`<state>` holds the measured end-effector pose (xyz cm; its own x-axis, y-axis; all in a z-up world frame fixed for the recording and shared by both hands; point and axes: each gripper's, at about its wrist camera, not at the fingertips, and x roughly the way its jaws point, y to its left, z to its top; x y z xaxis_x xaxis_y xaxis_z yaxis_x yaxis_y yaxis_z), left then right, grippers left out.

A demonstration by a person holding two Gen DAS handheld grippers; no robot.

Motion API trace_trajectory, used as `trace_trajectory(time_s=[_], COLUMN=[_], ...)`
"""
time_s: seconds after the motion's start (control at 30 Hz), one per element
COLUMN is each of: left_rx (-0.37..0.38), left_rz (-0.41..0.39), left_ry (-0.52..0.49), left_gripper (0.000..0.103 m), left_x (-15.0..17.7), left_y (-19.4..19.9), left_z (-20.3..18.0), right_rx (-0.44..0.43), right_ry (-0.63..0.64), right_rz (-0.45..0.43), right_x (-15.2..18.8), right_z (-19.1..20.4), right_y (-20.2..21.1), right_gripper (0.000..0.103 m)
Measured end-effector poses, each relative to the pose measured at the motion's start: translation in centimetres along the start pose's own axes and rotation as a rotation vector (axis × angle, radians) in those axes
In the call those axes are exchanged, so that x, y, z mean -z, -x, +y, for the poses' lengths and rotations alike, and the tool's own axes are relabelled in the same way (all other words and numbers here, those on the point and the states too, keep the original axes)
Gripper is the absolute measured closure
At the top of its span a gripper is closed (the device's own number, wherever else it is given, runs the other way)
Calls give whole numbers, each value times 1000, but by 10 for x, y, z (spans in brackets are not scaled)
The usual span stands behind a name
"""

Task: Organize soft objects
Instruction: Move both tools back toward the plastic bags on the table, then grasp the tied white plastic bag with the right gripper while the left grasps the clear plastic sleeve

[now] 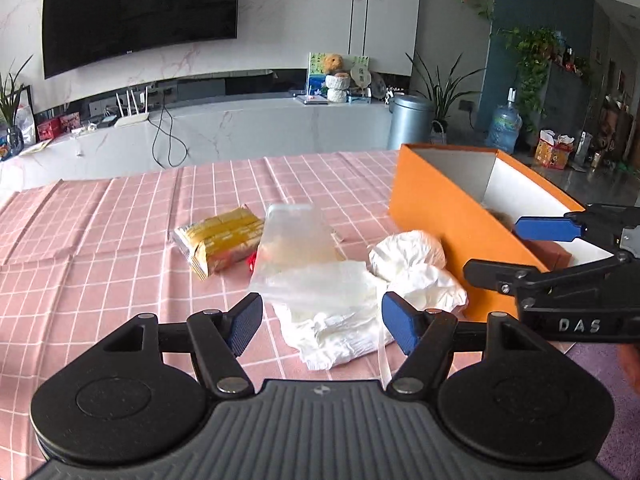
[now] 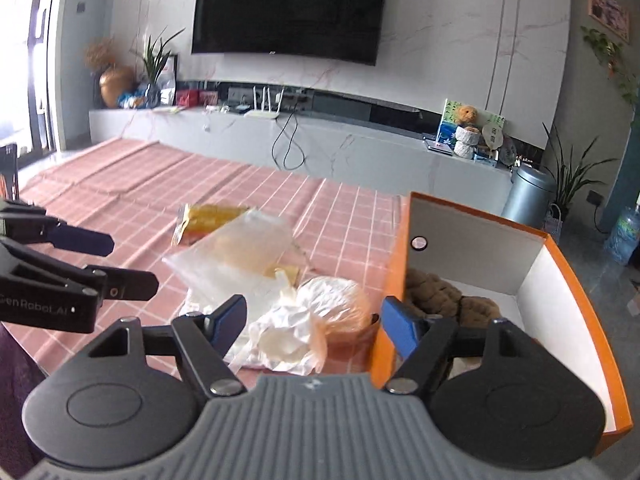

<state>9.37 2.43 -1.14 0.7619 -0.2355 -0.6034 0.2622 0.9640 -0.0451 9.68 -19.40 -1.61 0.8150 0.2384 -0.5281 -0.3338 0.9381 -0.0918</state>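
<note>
The left gripper (image 1: 322, 322) hovered with fingers apart and nothing clamped, above crumpled white tissue (image 1: 332, 332) on the worktop (image 1: 100, 240), which wore a pink checked cloth. A clear pouch (image 1: 294, 248) lay with its long axis from 6 to 12 o'clock, narrow end away. At its 9 o'clock sat a yellow packet (image 1: 222, 238), long axis from 8 to 2. At 3 o'clock stood an orange box (image 1: 436, 208), with a brown woolly thing (image 2: 444, 300) inside. The right gripper (image 2: 314, 322) also had its fingers apart, empty, beside the box wall. Behind, a dark television (image 1: 140, 8) hung on a marble wall
</note>
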Motion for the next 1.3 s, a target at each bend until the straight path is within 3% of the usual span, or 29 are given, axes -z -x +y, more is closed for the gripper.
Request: trace_trajectory(time_s=[0.33,0.47,0.6,0.73,0.83,0.93,1.0,1.1,1.23,1.3], left_rx=[37,31,17,1,-5,-10,-26,-26,-40,-45], left_rz=[69,38,22,32,38,44,53,80,62,45], left_ry=[92,136,166,168,144,111,86,66,51,49], left_gripper=[23,23,16,17,25,26,35,62,76,85], left_x=[19,13,-3,-13,-14,-12,-11,-5,0,0], left_y=[-33,-38,-50,-68,-80,-88,-93,-98,-90,-84], left_z=[18,28,41,45,42,34,30,26,21,20], right_rx=[20,24,31,55,91,132,132,144,152,170], right_ry=[102,122,115,124,148,159,168,210,193,199], right_rz=[65,79,96,123,125,126,127,140,188,170], right_x=[2,-1,-3,-2,1,4,8,15,23,27], right_z=[17,18,18,22,27,34,40,49,47,47], right_y=[-41,-57,-74,-87,-88,-82,-77,-78,-86,-84], right_gripper=[34,34,32,29,29,29,29,38,49,61])
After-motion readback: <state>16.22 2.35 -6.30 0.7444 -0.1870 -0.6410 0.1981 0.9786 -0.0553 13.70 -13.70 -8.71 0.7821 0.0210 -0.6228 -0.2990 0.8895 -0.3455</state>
